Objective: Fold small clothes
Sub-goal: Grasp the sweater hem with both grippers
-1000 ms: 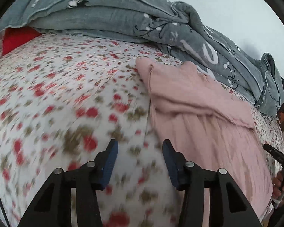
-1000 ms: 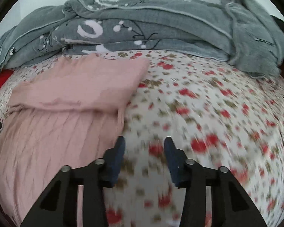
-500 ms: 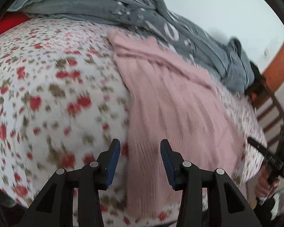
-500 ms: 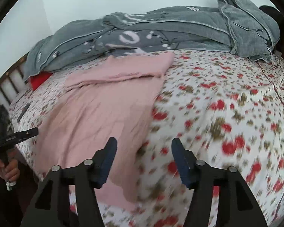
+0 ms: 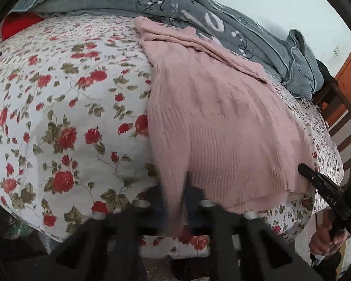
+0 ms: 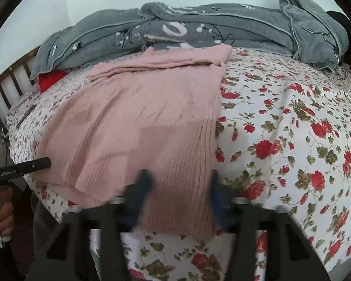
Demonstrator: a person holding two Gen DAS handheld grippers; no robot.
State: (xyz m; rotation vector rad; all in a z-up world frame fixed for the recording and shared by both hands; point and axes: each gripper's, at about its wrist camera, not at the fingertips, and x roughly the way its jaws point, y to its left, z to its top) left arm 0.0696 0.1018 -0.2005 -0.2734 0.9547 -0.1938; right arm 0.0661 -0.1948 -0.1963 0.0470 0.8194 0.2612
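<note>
Sweater (image 5: 217,121) lies flat on the bed (image 5: 58,117), long axis running away from both grippers. Left gripper (image 5: 175,201) pinches one hem corner; right gripper (image 6: 179,187) straddles the other, fingers wide.

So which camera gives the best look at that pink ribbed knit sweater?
The right wrist view: the pink ribbed knit sweater lies nearly whole and centred there, folded top to hem. The left wrist view shows it off to one side, its near edge blurred behind the claw.
</note>
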